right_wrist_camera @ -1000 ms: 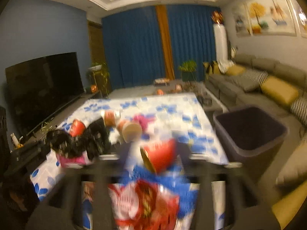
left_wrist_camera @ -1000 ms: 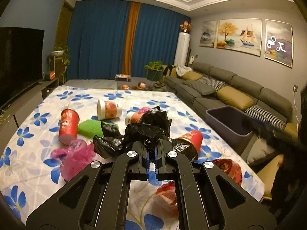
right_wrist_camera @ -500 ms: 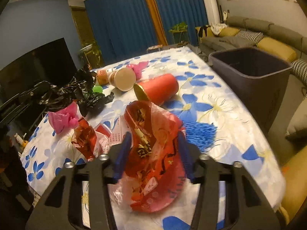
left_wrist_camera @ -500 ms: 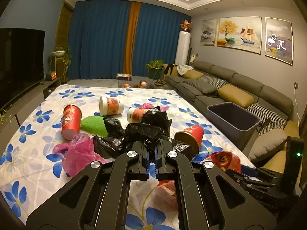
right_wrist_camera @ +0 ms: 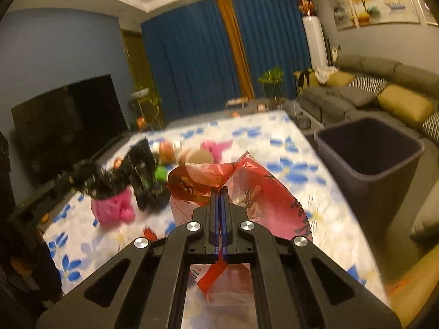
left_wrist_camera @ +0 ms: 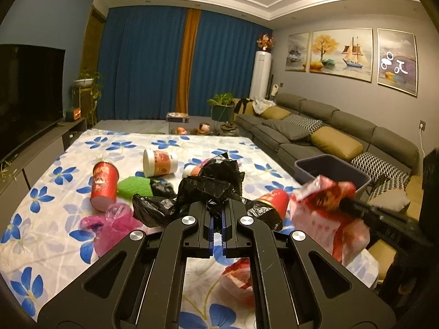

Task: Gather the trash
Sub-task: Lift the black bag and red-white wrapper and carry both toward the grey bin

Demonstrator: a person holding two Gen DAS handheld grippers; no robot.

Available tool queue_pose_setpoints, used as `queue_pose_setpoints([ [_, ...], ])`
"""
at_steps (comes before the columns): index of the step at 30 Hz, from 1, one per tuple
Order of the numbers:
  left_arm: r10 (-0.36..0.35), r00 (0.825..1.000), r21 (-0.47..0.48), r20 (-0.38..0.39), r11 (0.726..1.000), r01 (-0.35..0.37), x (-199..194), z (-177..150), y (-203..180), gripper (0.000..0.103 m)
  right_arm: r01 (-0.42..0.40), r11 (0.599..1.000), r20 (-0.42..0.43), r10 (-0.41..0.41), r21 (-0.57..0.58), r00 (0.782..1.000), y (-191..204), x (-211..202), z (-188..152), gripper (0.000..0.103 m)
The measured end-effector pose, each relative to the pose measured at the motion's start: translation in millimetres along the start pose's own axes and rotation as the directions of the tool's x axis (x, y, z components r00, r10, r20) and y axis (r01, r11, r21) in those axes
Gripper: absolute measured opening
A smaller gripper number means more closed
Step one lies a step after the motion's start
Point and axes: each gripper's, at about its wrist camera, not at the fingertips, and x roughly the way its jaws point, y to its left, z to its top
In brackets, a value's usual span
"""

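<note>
Dim, warm ceiling light. Both views bow at the edges with dark corners. Right wrist view motion-blurred; left wrist view sharp.

blue curtains (left_wrist_camera: 153,63) – grey sofa (left_wrist_camera: 329,134) | dark TV (left_wrist_camera: 27,96) | paintings (left_wrist_camera: 340,50) – dim warm light

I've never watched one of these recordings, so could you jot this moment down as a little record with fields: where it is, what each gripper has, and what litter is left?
Setting: living room, flowered tablecloth
Left gripper: shut on black plastic bag
Right gripper: jaws just closed, shut on red snack wrapper
Bin: dark, beside the table, on the sofa side
Left on cloth: red cups, white-rimmed cup, green sponge-like item, pink bag
</note>
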Motion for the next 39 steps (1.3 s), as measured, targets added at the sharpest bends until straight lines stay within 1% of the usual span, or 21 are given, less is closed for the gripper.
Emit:
queue_pose_setpoints([
  [4, -0.016, 1.000, 0.011, 0.013, 1.000, 0.016, 1.0, 8.7, -9.8, 0.003, 0.008, 1.000, 0.049, -0.007, -0.017, 0.999, -5.0, -6.9, 17.6, 0.002],
  [7, -0.036, 0.999, 0.020, 0.026, 0.999, 0.036, 3.6, 19.7, -22.2, 0.003, 0.036, 0.999, 0.088, -0.033, -0.030, 0.996, -13.3, -12.4, 30.3, 0.002],
  [9, -0.055, 0.997, 0.033, 0.046, 0.998, 0.053, 6.2, 31.3, -36.9, 0.003, 0.069, 0.997, 0.118, -0.064, -0.033, 0.991, -22.8, -16.4, 38.9, 0.002],
  [12, -0.096, 0.993, 0.038, 0.068, 0.995, 0.093, 11.5, 48.5, -59.5, 0.003, 0.146, 0.989, 0.161, -0.140, -0.024, 0.977, -47.4, -21.2, 55.6, 0.002],
  [15, -0.167, 0.981, 0.050, 0.095, 0.985, 0.163, 19.7, 70.1, -95.7, 0.003, 0.212, 0.977, 0.184, -0.207, -0.008, 0.961, -74.9, -22.2, 68.9, 0.002],
  [19, -0.228, 0.968, 0.074, 0.108, 0.973, 0.221, 38.4, 84.6, -141.7, 0.003, 0.266, 0.964, 0.208, -0.264, 0.023, 0.942, -110.5, -25.0, 80.0, 0.002],
  [22, -0.284, 0.955, 0.075, 0.091, 0.958, 0.278, 63.2, 90.0, -174.1, 0.003, 0.291, 0.955, 0.217, -0.298, 0.063, 0.930, -139.0, -24.9, 87.0, 0.002],
  [25, -0.328, 0.942, 0.077, 0.070, 0.943, 0.323, 85.7, 88.5, -198.2, 0.003, 0.315, 0.945, 0.222, -0.326, 0.086, 0.919, -163.2, -21.2, 92.2, 0.002],
  [29, -0.328, 0.944, 0.095, 0.045, 0.942, 0.323, 115.3, 83.7, -223.9, 0.003, 0.347, 0.933, 0.230, -0.360, 0.095, 0.904, -180.4, -16.3, 92.0, 0.002],
  [33, -0.327, 0.945, 0.083, 0.022, 0.942, 0.324, 145.2, 79.7, -243.9, 0.003, 0.377, 0.920, 0.229, -0.393, 0.109, 0.891, -198.2, -5.2, 91.1, 0.002],
  [39, -0.334, 0.943, 0.091, -0.001, 0.939, 0.333, 176.1, 75.6, -264.8, 0.003, 0.392, 0.912, 0.215, -0.410, 0.123, 0.887, -219.2, 9.0, 93.9, 0.002],
])
